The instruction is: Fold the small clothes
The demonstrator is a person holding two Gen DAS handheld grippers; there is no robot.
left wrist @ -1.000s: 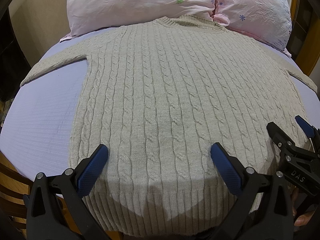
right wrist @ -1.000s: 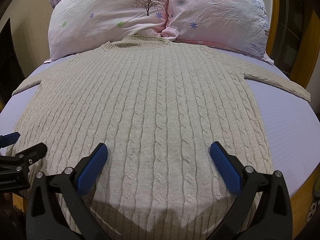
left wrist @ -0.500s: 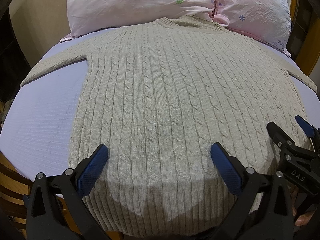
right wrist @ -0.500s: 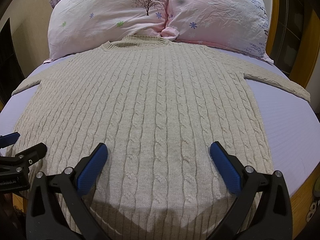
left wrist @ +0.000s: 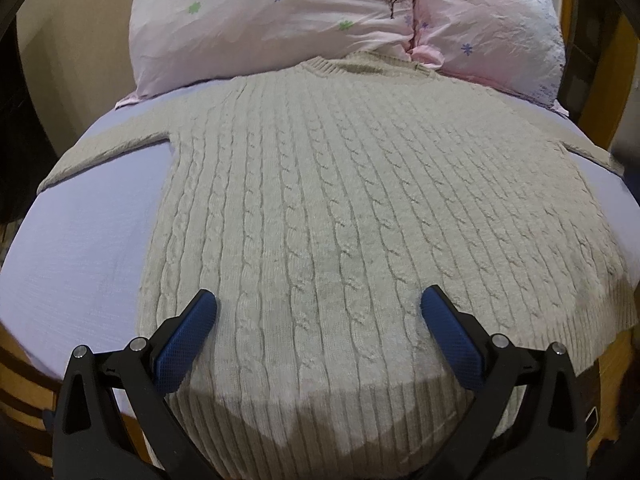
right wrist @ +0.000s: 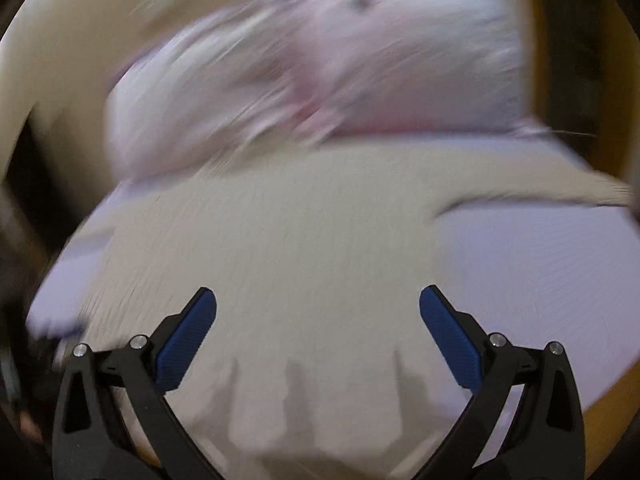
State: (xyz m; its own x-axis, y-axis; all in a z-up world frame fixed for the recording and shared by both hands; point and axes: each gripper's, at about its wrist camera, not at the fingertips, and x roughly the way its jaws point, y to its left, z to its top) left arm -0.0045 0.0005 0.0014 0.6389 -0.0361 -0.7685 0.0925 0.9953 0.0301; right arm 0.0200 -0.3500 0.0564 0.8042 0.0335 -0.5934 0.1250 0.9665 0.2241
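Note:
A beige cable-knit sweater [left wrist: 352,208] lies flat, front down the bed, collar toward the pillows and both sleeves spread sideways. My left gripper [left wrist: 318,332] is open and empty, hovering over the sweater's hem left of centre. In the right wrist view the picture is motion-blurred; the sweater [right wrist: 280,248] fills the middle with its right sleeve [right wrist: 540,192] stretched out. My right gripper [right wrist: 318,332] is open and empty above the lower right part of the sweater.
The sweater rests on a lavender bed sheet [left wrist: 80,240]. Two pink flowered pillows [left wrist: 280,20] lie at the head of the bed. A wooden bed frame [left wrist: 624,80] rims the right side and the near edge [right wrist: 600,412].
The right gripper has swung quickly to the right, blurring its view, and is gone from the left wrist view. The left gripper has backed off and shifted a little right. The sweater has not moved.

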